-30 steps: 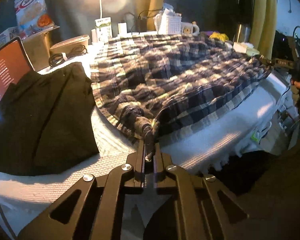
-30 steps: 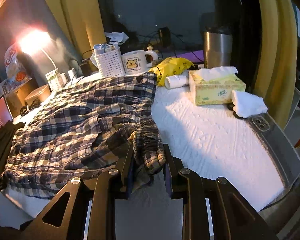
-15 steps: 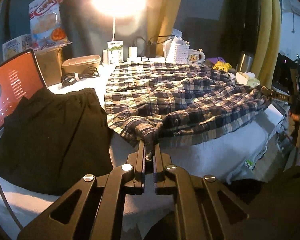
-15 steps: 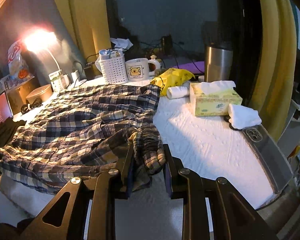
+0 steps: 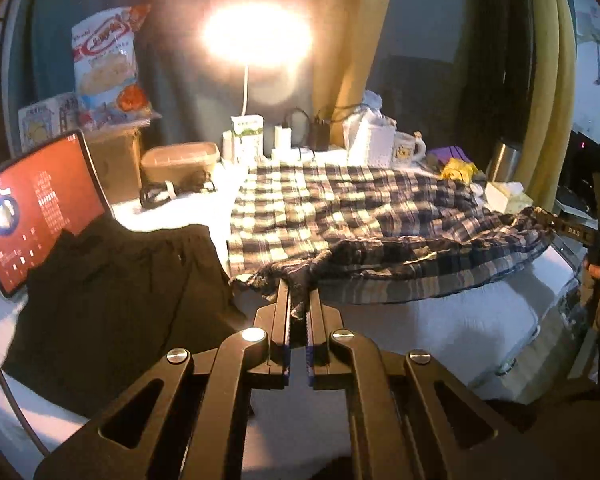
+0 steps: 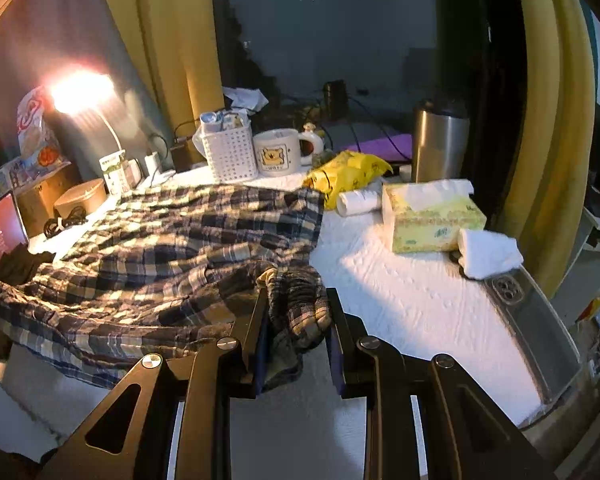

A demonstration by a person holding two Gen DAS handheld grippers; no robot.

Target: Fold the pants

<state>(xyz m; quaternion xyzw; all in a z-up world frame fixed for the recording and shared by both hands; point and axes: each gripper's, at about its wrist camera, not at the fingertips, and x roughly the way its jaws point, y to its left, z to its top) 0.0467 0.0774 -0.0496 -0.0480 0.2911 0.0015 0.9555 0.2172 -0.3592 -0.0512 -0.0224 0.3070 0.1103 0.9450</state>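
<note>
Plaid pants (image 5: pixel 340 208) (image 6: pixel 172 248) lie spread over the white-covered table (image 5: pixel 440 320) (image 6: pixel 400 288). My left gripper (image 5: pixel 299 292) is shut on a thin corner of their near edge and holds it lifted off the table. At the opposite near corner my right gripper (image 6: pixel 298 300) is shut on a thick bunched wad of the plaid fabric, also raised. The near edge of the pants hangs stretched between the two grippers. In the left wrist view the right gripper (image 5: pixel 572 232) shows at the far right, with a person's hand behind it.
A folded black garment (image 5: pixel 112 292) and a lit tablet (image 5: pixel 40 208) lie left of the pants. Along the back stand a lamp (image 5: pixel 256 36), a white basket (image 6: pixel 230 152), a mug (image 6: pixel 278 152), a steel tumbler (image 6: pixel 440 140). A tissue box (image 6: pixel 432 216), a white cloth (image 6: pixel 488 252) and a phone (image 6: pixel 540 320) sit at right.
Both grippers have risen with the pants' near edge, the left one more. That edge now hangs off the table, and the far half still rests flat.
</note>
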